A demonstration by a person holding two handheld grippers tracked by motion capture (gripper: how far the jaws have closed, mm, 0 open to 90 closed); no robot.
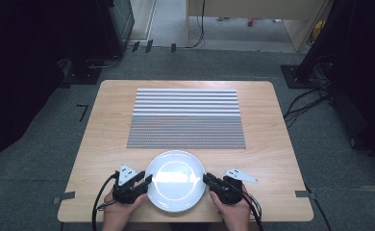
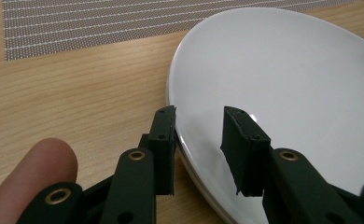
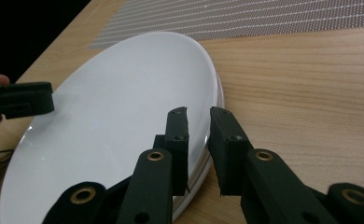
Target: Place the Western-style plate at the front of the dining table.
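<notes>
I had the left gripper (image 1: pixel 148 180) and right gripper (image 1: pixel 206 178) each clamped on opposite rim edges of the round white ceramic plate (image 1: pixel 175 163). It sat at the near edge of the wooden table (image 1: pixel 104 134) (short of the grey striped woven placemat (image 1: pixel 186 118) farther back), so I judged the grasp done and the carry onto it left.

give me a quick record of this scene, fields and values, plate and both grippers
surface: wooden table
plate: white, round, nothing on it, at the table's near edge
mat: grey striped mat, beyond the plate, apart from it
left gripper: at the plate's left rim, one jaw over the rim and one under it, closed on it
right gripper: at the plate's right rim, jaws astride the edge, closed on it
hands: one behind each gripper, coming in from the near edge
plate state: gripped from both sides; lifted or resting, cannot tell
</notes>
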